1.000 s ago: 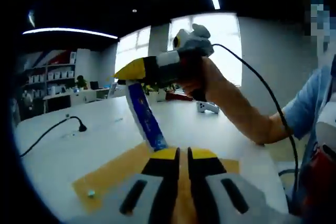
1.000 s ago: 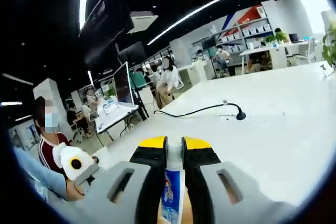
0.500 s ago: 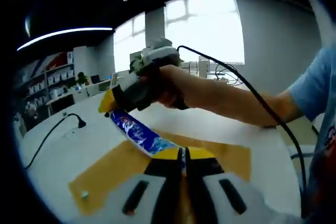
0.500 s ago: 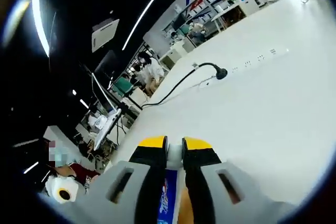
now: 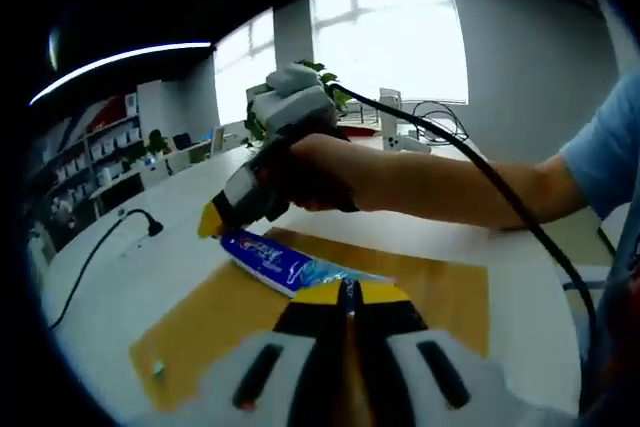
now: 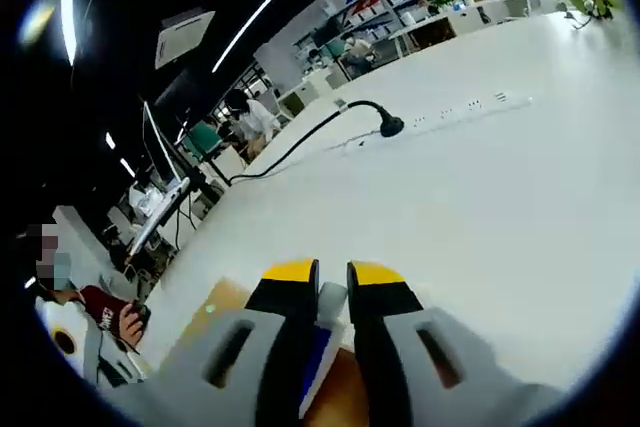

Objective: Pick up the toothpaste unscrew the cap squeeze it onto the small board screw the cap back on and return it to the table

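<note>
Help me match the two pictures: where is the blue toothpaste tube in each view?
Left gripper view: the blue toothpaste tube lies centre, between both grippers, over the brown board.
Right gripper view: the tube is at bottom centre, between this gripper's fingers.
Shared landmark: the black cable on the white table.
</note>
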